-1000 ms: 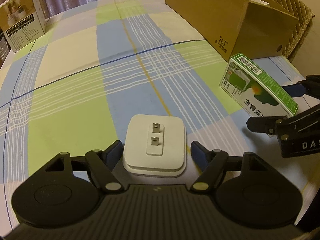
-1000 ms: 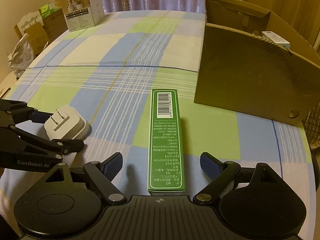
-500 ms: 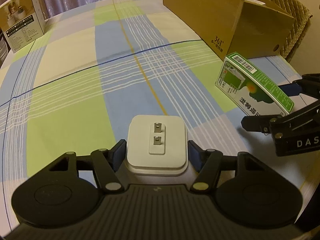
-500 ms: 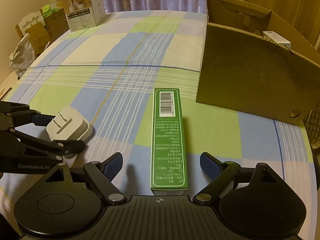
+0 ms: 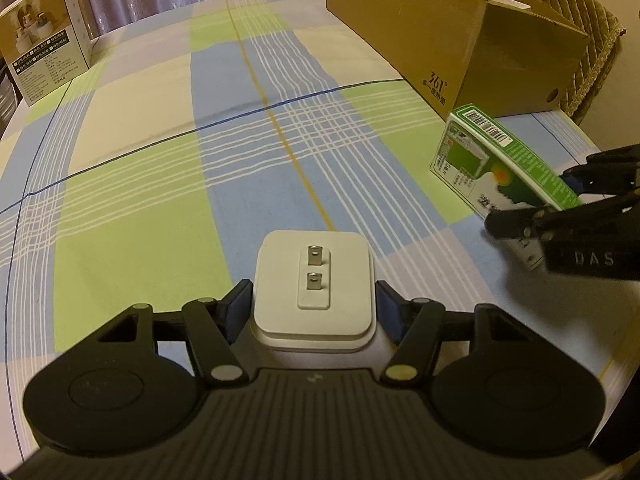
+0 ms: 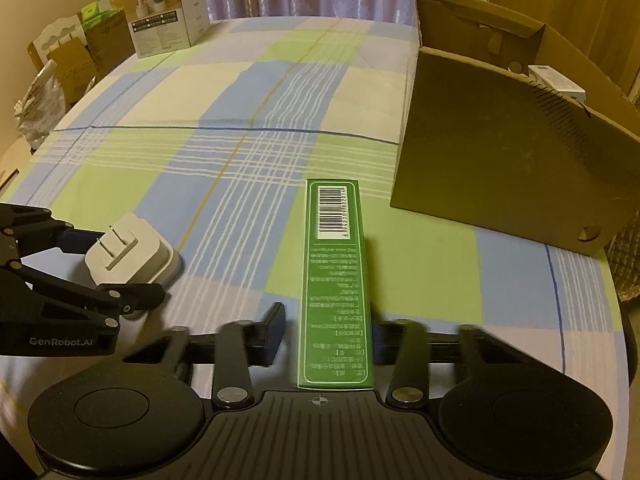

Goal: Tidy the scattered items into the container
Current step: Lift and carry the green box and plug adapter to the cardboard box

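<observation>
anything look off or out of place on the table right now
Nothing damaged or spilled. The white plug adapter lies prongs-up between the left gripper's fingers, and the green box lies between the right gripper's fingers, both outside the cardboard box.

plug adapter [image 5: 314,280]: smooth matt white plastic, metal prongs
green box [image 6: 336,280]: glossy printed card
cardboard box [image 6: 508,168]: rough matt brown
tablecloth [image 5: 160,160]: woven checked cloth
left gripper [image 5: 314,308]: matt black plastic
</observation>
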The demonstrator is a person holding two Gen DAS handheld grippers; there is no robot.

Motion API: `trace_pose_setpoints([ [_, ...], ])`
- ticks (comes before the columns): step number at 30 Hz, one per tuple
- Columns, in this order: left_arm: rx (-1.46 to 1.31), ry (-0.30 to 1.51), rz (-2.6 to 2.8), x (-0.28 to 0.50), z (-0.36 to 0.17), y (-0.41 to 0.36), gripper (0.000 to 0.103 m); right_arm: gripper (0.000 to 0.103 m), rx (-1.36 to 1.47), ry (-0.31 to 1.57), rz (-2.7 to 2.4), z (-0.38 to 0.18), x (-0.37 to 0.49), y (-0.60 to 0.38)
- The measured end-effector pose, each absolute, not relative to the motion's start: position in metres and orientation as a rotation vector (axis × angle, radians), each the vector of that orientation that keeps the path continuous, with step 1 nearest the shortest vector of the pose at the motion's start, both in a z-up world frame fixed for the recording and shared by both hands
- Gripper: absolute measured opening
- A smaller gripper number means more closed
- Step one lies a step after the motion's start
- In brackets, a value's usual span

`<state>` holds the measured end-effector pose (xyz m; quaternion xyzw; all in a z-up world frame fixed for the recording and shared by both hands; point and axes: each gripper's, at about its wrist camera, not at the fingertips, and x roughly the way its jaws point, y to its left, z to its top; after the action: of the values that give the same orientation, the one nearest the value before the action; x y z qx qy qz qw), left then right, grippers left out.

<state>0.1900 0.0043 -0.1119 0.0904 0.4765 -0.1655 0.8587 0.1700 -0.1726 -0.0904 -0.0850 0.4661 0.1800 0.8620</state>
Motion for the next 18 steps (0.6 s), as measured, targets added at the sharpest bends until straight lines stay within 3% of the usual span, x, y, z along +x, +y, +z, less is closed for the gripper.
trace_pose_setpoints([
  [18,0.185,1.021,-0.342,0.178,-0.107,0.004,0.060,0.033,-0.176,0.970,0.380,-0.079,0.162,-0.177],
])
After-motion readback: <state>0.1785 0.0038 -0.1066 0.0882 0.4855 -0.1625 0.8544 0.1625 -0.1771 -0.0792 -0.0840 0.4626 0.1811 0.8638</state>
